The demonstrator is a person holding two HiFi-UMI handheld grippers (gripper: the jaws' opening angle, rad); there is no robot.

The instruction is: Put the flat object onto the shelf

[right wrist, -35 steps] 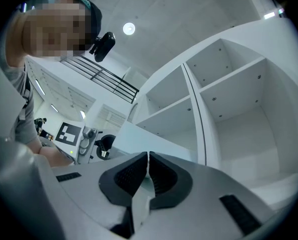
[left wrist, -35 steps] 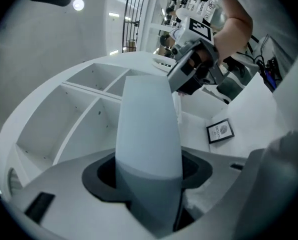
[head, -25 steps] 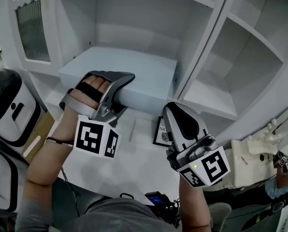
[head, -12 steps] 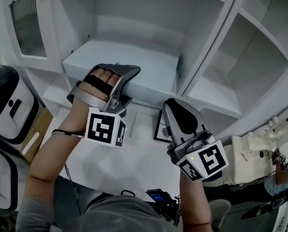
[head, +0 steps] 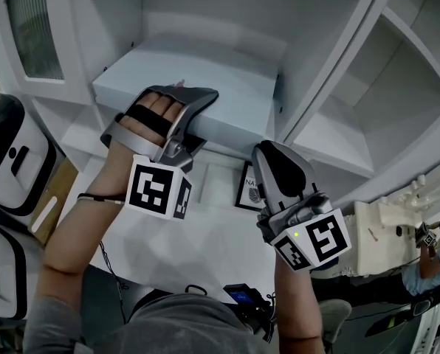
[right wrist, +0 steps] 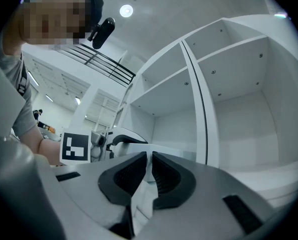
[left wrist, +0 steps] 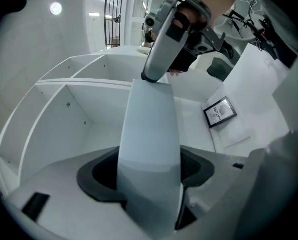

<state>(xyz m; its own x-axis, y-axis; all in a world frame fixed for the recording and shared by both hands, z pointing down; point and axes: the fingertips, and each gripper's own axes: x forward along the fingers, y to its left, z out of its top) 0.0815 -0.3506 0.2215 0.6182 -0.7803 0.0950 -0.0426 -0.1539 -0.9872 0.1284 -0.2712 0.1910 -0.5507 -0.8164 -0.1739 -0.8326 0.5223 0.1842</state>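
- At the left edge of the head view, a white device with black markings is cut off by the frame.
- The left gripper reaches over the near edge of the flat object. The head view hides its lower jaw under that edge.
- The left gripper view shows what the head view does not. The flat object stands between the jaws, which are opening, and a dark gap runs along its right side.
- The flat object lies on the shelf in the cabinet's left compartment, its near end toward the person. Where its underside meets the shelf is hidden.
- A framed picture lies on the surface just near of the flat object. The right gripper half covers it in the head view, while the left gripper view shows it whole.
- The right gripper's jaws are nearly together with nothing clamped, as seen only in its own view.
- In the left gripper view its tip meets the flat object's far end.
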